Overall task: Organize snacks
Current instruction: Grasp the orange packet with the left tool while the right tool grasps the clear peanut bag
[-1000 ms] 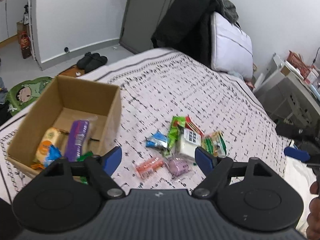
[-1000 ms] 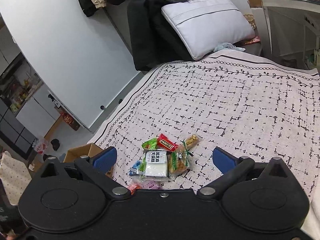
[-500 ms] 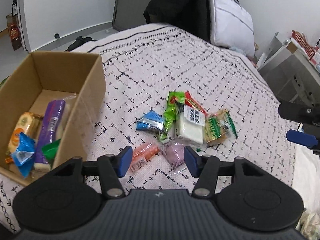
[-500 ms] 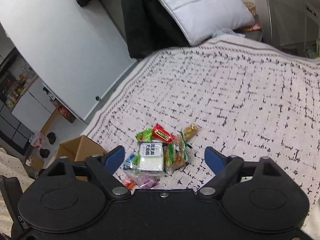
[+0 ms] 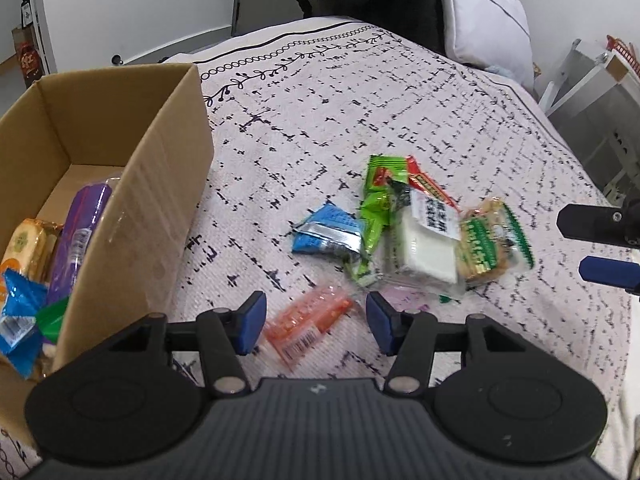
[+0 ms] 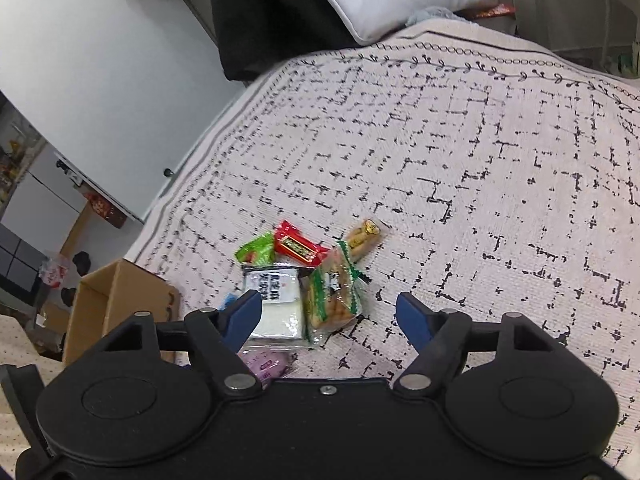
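Bedspread, pale pink woven cloth with a broken black grid and a leafy border line, covers the bed and carries everything else. Next in size is the open brown cardboard box, standing on the spread to the left of the loose snack pile; inside it lie a long purple wrapped pack, a round golden biscuit pack and a crinkled blue foil packet. A grey-white pillow leans at the far end of the bed, well beyond the pile.

The pile itself sits right of the box. Its biggest piece is a clear-wrapped white block with a printed label, with a green-striped cracker pack touching its right side, a bright green wrapper on its left and a red bar wrapper at its far edge. A blue foil sachet lies between the green wrapper and the box. Nearest the camera, an orange-pink clear sachet lies on the cloth.

The left gripper has its jaws apart, straddling the orange-pink sachet without the blue pads touching it. The right gripper is narrowing its jaws, parted over the white block and cracker pack, pressing on neither.
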A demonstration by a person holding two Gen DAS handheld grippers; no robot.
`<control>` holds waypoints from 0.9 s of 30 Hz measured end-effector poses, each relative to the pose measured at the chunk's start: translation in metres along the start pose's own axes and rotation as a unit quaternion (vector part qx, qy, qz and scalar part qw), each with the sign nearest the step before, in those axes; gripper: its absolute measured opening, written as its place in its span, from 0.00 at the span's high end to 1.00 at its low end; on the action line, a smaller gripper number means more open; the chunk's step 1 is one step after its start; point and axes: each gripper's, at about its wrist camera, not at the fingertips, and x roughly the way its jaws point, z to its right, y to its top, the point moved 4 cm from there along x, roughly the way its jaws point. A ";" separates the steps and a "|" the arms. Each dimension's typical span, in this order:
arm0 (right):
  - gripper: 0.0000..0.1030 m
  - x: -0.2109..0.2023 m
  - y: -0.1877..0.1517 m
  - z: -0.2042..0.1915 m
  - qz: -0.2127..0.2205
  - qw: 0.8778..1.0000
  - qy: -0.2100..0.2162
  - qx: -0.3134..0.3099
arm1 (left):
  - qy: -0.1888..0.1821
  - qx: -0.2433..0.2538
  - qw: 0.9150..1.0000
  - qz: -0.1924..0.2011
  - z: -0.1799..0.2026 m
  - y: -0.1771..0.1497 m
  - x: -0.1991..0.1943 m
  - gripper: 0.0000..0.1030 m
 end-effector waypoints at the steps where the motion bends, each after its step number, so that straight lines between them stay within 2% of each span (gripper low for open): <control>1: 0.29 0.005 -0.001 0.001 -0.005 1.000 -0.004 0.002 | 0.000 -0.001 1.000 -0.002 -0.001 0.000 0.003 0.47; 7: 0.29 0.033 -0.003 0.006 -0.023 0.999 -0.024 0.011 | -0.003 -0.009 1.000 -0.015 -0.007 -0.004 0.013 0.51; 10: 0.29 0.039 -0.002 0.008 -0.020 0.999 -0.026 0.022 | -0.004 -0.011 1.000 -0.019 -0.008 -0.004 0.013 0.61; 12: 0.29 0.042 -0.001 0.008 -0.017 0.999 -0.026 0.025 | -0.008 -0.013 1.000 -0.022 -0.009 -0.003 0.013 0.70; 13: 0.32 0.044 -0.001 0.007 -0.018 0.999 -0.027 0.025 | -0.007 -0.009 1.000 -0.024 -0.009 -0.003 0.013 0.72; 15: 0.45 0.049 -0.002 0.007 -0.023 0.999 -0.026 0.025 | -0.004 -0.002 1.000 -0.024 -0.008 -0.003 0.012 0.76; 17: 0.72 0.053 -0.004 0.008 -0.032 0.999 -0.023 0.031 | -0.012 -0.009 1.000 -0.027 -0.009 -0.002 0.011 0.77; 27: 0.83 0.025 0.000 -0.002 -0.001 1.000 -0.012 0.021 | -0.028 -0.019 0.999 -0.006 -0.007 0.006 -0.019 0.78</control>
